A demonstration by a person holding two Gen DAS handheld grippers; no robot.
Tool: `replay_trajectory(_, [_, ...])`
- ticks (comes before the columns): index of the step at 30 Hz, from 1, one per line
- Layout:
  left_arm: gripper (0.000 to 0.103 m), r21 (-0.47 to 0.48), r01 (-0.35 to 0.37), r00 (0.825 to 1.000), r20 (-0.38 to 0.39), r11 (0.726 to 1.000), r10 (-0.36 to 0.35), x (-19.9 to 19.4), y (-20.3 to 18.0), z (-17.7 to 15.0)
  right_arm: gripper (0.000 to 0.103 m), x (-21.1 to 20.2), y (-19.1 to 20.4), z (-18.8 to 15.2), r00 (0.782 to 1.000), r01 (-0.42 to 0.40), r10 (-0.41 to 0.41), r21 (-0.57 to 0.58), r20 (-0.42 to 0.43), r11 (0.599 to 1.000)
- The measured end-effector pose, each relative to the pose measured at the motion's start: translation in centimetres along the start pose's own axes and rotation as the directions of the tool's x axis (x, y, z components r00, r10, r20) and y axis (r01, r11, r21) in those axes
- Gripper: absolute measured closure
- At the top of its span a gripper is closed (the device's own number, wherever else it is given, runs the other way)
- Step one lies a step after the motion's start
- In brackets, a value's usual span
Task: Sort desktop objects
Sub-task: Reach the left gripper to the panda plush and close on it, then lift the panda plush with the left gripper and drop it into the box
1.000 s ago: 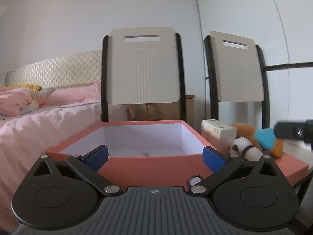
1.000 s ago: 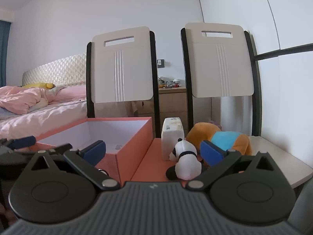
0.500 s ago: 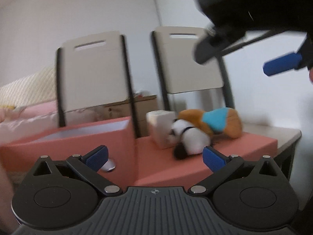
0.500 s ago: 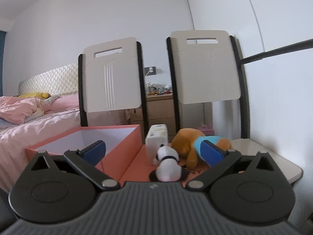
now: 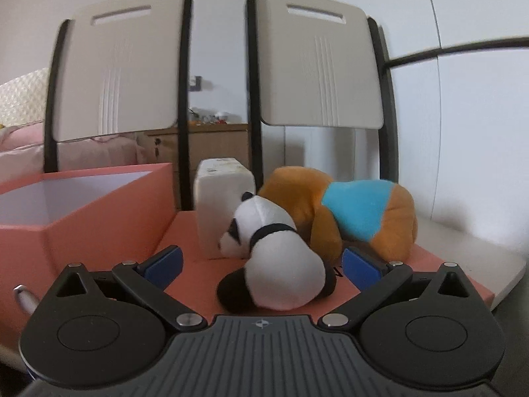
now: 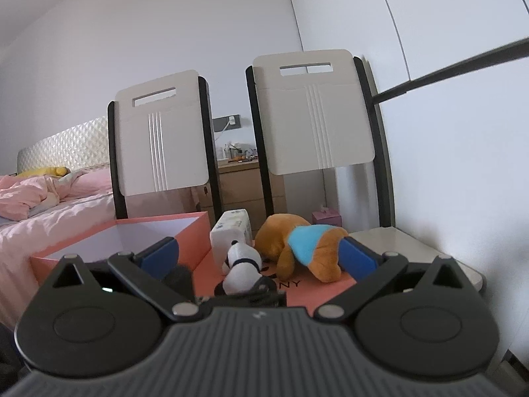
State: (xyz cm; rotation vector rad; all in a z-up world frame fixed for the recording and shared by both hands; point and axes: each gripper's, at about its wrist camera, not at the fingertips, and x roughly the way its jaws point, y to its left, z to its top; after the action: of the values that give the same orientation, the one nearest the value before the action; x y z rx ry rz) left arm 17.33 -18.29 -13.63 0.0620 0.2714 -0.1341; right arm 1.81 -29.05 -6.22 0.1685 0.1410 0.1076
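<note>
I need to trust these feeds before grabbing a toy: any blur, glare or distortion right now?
Left wrist view: slightly soft, the chair backs smeared at their edges, the panda plush readable. Right wrist view: sharper, even daylight, no glare; the fisheye bows the wall lines and the dark rod.

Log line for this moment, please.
left claw: open, framing panda plush | right claw: open, empty | open pink box: left of the plush | plush on pink lid

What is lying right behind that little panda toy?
Behind the panda toy lie an orange plush with a blue shirt and a white tissue pack. The panda covers their lower parts, so whether they touch it cannot be seen.
</note>
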Motion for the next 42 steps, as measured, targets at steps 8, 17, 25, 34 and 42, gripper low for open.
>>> replay_trajectory(8, [0.001, -0.016, 0.046, 0.993, -0.106, 0.999, -0.047, 2.8, 0.2, 0.1, 0.0, 0.4, 0.0, -0.2, 1.0, 0.008, -0.008, -0.014, -0.027, 1.0])
replay_trajectory(17, [0.019, 0.017, 0.062, 0.987, -0.149, 0.998, -0.059, 3.9, -0.4, 0.0, 0.0, -0.7, -1.8, 0.2, 0.997, 0.005, -0.014, 0.116, 0.071, 0.993])
replay_trajectory(25, [0.037, 0.019, 0.071, 0.988, -0.138, 0.997, -0.067, 2.8, 0.1, 0.7, 0.0, -0.6, -1.4, 0.0, 0.999, 0.01, -0.014, 0.089, 0.043, 0.996])
replay_trajectory(34, [0.038, 0.057, 0.132, 0.989, -0.072, 0.99, -0.128, -0.6, 1.1, 3.0, 0.0, -1.5, -1.5, -0.1, 0.997, 0.014, -0.022, 0.109, 0.078, 0.994])
replay_trajectory(42, [0.038, 0.071, 0.167, 0.986, -0.003, 0.983, -0.167, -4.3, 3.5, 6.5, 0.0, -2.0, -1.5, -0.1, 0.994, 0.034, -0.046, 0.111, 0.1, 0.993])
